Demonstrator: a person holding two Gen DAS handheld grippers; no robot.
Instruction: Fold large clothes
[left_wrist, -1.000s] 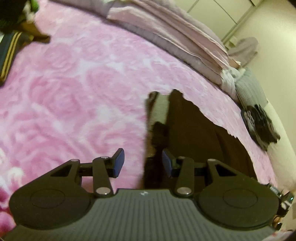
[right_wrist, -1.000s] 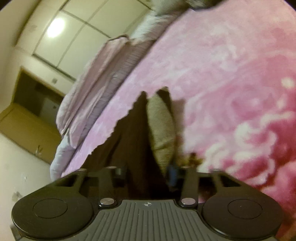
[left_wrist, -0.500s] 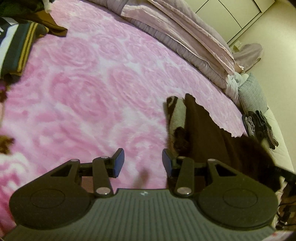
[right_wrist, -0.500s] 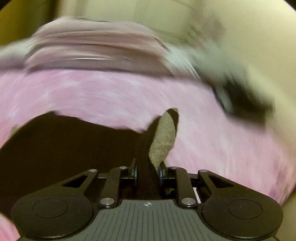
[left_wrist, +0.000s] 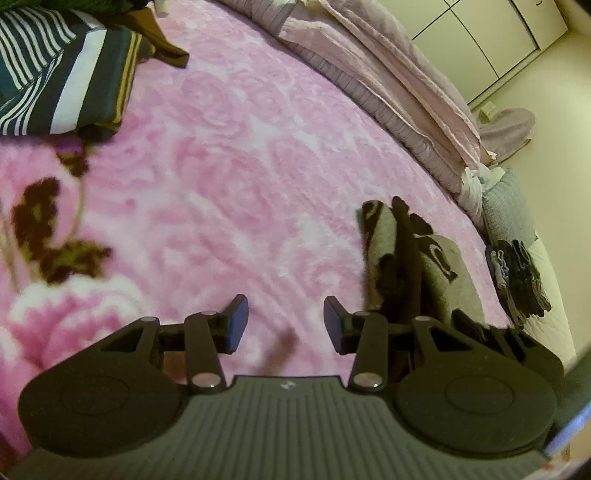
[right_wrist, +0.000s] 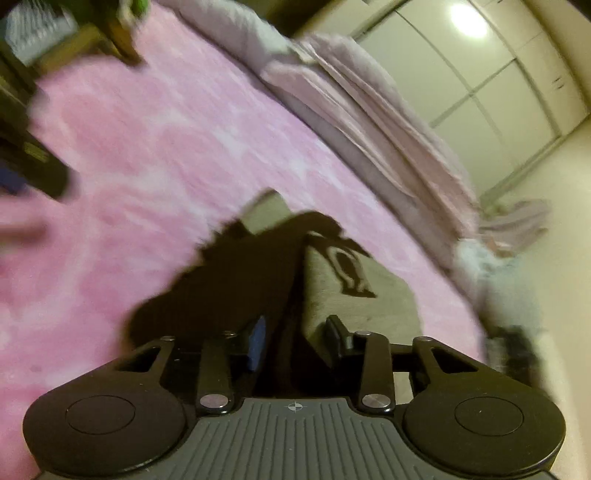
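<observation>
My left gripper (left_wrist: 286, 325) hangs over the pink rose-patterned blanket (left_wrist: 236, 177) on the bed, jaws parted with nothing between them, only pink pile showing in the gap. In the left wrist view the garment I'm folding, a dark brown and tan garment (left_wrist: 410, 254), lies at the lower right of the frame, bunched into a narrow ridge just beyond my right-hand finger. A striped folded cloth (left_wrist: 62, 74) sits in the upper left corner, and a pale lilac duvet (left_wrist: 399, 81) runs along the upper right edge of the bed. A small stack of dark folded clothes (left_wrist: 517, 280) rests at the far right, off the pink blanket.

Over to the right wrist view, which is smeared with motion. My right gripper (right_wrist: 297, 343) is down on the garment (right_wrist: 251, 273), which fills the centre of the frame, dark brown on the left, tan with a dark motif on the right. Its jaws have just been opening: they stand partly apart with a dark fold of the cloth rising between them, and the pads look clear of it on both sides. The lilac duvet (right_wrist: 373, 122) slants across the upper right, with pale wardrobe doors (right_wrist: 491, 77) behind.
</observation>
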